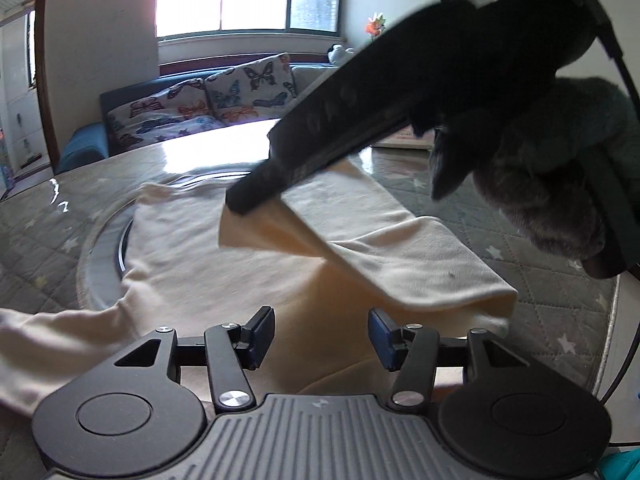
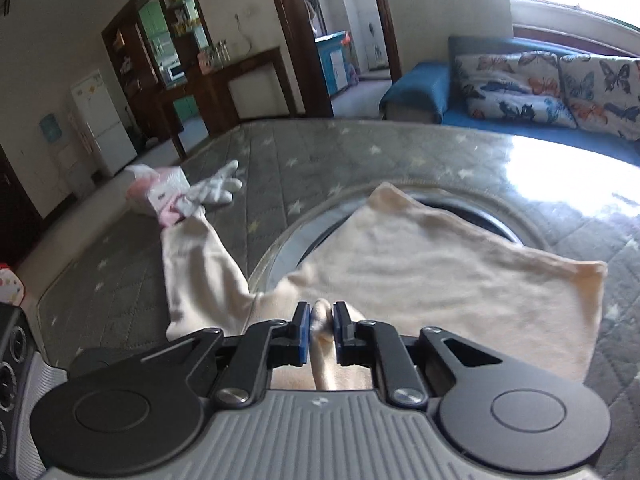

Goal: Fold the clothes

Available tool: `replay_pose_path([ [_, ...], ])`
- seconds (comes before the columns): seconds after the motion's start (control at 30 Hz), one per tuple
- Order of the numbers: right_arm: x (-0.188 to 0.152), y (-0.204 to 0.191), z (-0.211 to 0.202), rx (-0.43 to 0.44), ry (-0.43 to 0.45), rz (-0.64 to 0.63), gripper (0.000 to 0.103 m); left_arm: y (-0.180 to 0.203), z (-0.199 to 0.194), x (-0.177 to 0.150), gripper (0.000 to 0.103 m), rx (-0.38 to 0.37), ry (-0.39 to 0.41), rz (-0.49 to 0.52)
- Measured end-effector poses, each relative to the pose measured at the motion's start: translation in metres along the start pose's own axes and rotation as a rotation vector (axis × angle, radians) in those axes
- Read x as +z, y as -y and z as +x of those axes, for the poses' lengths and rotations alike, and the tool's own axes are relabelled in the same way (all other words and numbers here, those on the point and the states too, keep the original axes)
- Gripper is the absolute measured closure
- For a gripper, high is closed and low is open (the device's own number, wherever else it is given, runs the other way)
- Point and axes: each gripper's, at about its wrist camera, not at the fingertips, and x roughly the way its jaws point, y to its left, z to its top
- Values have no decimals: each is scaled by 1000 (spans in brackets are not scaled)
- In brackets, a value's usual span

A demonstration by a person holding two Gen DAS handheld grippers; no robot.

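A cream long-sleeved garment (image 1: pixel 192 248) lies spread on the table, over its round turntable. In the left wrist view my left gripper (image 1: pixel 322 336) hovers open just above the near part of the cloth, with nothing between its pads. My right gripper (image 1: pixel 240 200) reaches in from the upper right, held by a hand in a dark fuzzy glove (image 1: pixel 552 184), and lifts a fold of the garment off the table. In the right wrist view the right gripper (image 2: pixel 322 324) is shut on a bunch of the cream garment (image 2: pixel 440 272). One sleeve (image 2: pixel 196 272) stretches away to the left.
The table wears a grey quilted cover with stars (image 2: pixel 280 152); the turntable's ring (image 2: pixel 472 208) shows round the cloth. A white glove (image 2: pixel 216 192) and a pink packet (image 2: pixel 160 196) lie at the far left. A sofa with butterfly cushions (image 1: pixel 224 96) stands beyond the table.
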Motion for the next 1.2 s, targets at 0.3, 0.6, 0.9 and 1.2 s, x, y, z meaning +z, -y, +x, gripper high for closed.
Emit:
replay_pose_path([
  [0.3, -3, -7, -16, -10, 2, -73, 80, -8, -4, -3, 47, 20, -14, -21],
  [0.6, -29, 19, -57, -132, -1, -102, 66, -22, -12, -1, 47, 65, -5, -39],
  [0.9, -74, 53, -89, -211, 19, 2, 59, -35, -3, 15, 47, 129, 17, -61],
  [1.2, -111, 96, -101, -224, 28, 229, 60, -27, 29, 17, 53, 129, -14, 7],
])
